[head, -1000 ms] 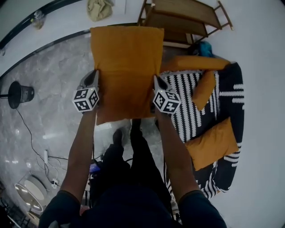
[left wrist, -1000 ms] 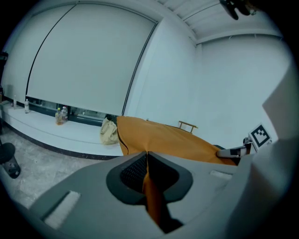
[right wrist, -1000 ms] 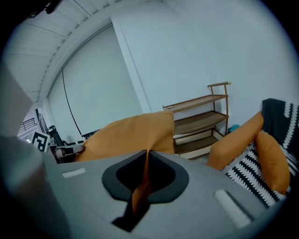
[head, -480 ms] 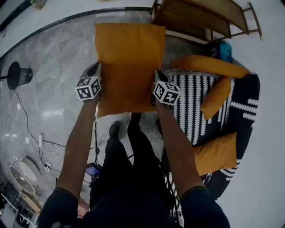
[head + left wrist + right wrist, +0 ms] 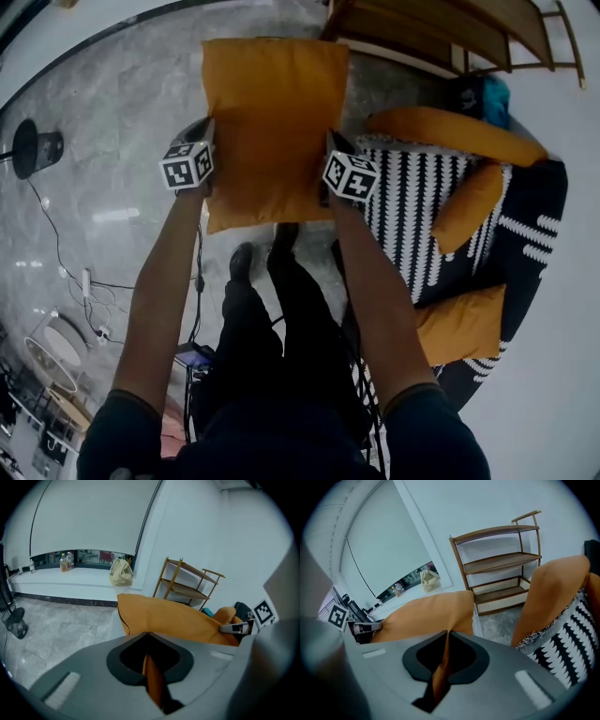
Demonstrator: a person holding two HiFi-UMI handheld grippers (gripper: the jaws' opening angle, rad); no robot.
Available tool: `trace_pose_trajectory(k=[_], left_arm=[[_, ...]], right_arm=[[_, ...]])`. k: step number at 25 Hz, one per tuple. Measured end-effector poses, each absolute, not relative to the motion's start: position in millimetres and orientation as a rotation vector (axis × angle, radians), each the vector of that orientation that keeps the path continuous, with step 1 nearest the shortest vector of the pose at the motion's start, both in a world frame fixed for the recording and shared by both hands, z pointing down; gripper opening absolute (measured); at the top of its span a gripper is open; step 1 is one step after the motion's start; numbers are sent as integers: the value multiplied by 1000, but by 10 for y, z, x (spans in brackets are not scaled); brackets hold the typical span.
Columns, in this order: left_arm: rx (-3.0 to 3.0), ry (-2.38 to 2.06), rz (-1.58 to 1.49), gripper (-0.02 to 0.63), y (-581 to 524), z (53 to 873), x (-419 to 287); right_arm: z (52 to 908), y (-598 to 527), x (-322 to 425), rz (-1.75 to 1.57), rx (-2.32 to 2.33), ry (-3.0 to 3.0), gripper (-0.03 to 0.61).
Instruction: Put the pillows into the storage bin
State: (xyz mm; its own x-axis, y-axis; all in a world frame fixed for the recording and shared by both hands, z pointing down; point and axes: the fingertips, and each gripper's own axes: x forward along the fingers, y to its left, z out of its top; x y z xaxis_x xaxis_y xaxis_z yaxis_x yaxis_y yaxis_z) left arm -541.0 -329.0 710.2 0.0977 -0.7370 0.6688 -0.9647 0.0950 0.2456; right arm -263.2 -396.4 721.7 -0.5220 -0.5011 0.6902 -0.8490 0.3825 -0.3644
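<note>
An orange pillow (image 5: 272, 122) hangs flat between my two grippers above the marble floor. My left gripper (image 5: 207, 141) is shut on its left edge and my right gripper (image 5: 330, 148) on its right edge. In the left gripper view the jaws (image 5: 147, 633) pinch a fold of orange fabric (image 5: 153, 684), and the pillow (image 5: 178, 618) stretches across to the other gripper. The right gripper view shows the same pinch (image 5: 447, 633) on the pillow (image 5: 426, 616). A white edge (image 5: 476, 619), possibly the bin, peeks out beneath the pillow; the rest is hidden.
To the right is a black-and-white patterned sofa (image 5: 412, 225) with an orange bolster (image 5: 459, 136) and two more orange pillows (image 5: 469, 206) (image 5: 459, 323). A wooden shelf (image 5: 441, 28) stands beyond. A black stand (image 5: 33, 150) and cables (image 5: 89, 291) lie to the left.
Both grippers have come down together with the pillow still stretched between them. Their grip on its edges is unchanged.
</note>
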Motion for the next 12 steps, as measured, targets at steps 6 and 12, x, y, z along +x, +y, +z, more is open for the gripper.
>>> trace_pose_trajectory(k=[6,12], left_arm=[[1661,-1674,473,13,-3383,7368,-5506],[1663,-1701,557,28,-3430,7378,-5710]], right_arm=[[7451,-4065,-2714,1002,1154,-2144,19],[7718,-3964,-2716,965,1010,-2043,100]])
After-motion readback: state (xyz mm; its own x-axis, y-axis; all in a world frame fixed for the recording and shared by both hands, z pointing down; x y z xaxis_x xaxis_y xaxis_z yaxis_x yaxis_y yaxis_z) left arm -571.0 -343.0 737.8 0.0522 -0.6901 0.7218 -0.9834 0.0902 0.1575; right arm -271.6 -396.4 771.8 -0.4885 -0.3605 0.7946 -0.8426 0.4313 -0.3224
